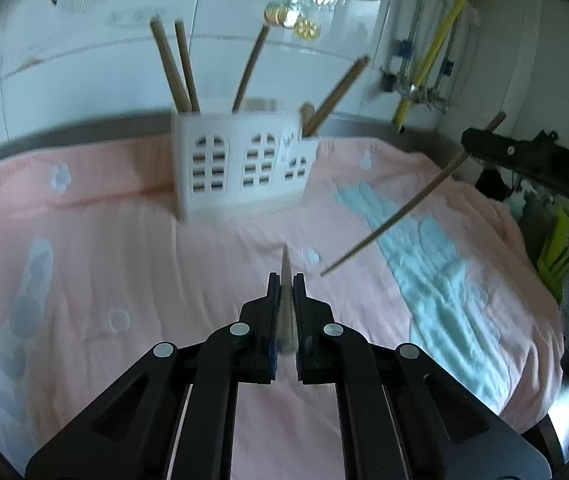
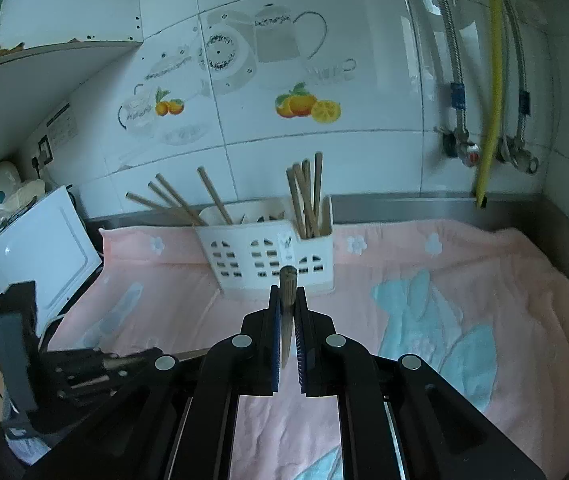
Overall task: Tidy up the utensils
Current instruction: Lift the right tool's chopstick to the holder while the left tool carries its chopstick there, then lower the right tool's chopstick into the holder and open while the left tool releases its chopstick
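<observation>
A white slotted utensil holder (image 1: 240, 168) stands on the pink towel (image 1: 124, 280) by the wall, with several wooden chopsticks (image 1: 176, 72) standing in it. It also shows in the right wrist view (image 2: 268, 256). My left gripper (image 1: 286, 280) is shut on a chopstick (image 1: 285, 304) that points forward, above the towel in front of the holder. My right gripper (image 2: 287, 292) is shut on another chopstick (image 2: 287, 284). In the left wrist view the right gripper (image 1: 484, 148) is at the right, its chopstick (image 1: 396, 216) slanting down to the left.
A white cutting board (image 2: 40, 252) leans at the left end of the counter. Pipes and a yellow hose (image 2: 492, 80) run down the tiled wall at the right. The steel counter edge (image 2: 424, 204) runs behind the towel.
</observation>
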